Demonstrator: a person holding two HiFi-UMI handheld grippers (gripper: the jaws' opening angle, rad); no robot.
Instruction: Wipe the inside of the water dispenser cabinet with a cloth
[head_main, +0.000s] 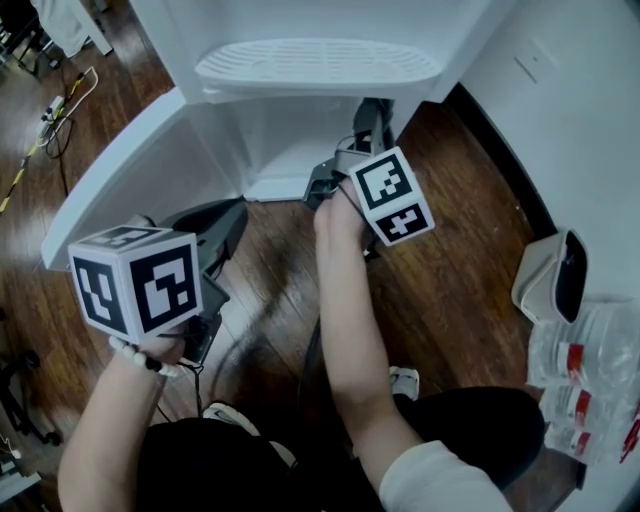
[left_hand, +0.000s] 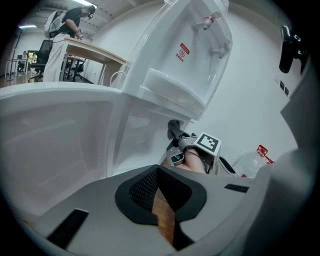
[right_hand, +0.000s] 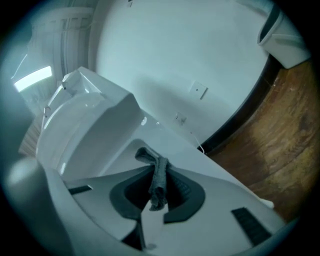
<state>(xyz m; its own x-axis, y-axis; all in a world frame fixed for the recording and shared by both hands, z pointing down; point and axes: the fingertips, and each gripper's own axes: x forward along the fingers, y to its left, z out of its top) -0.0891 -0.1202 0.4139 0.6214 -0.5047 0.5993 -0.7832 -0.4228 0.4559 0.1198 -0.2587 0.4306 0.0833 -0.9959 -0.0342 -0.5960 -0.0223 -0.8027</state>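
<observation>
A dark wooden floor (head_main: 450, 290) met a white wall (head_main: 590, 110) along a black skirting board (head_main: 497, 150), while a wooden desk (left_hand: 95, 51) and office chair (left_hand: 42, 52) stood far off under a ceiling strip light (left_hand: 27, 26).

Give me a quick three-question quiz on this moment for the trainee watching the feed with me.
1. What does the right gripper clamp? A a bottle, B a grey cloth, C nothing.
2. True or false: the cabinet door is open.
3. Fill in: the left gripper holds ____.
Key: 1 B; 2 true; 3 nothing.
</observation>
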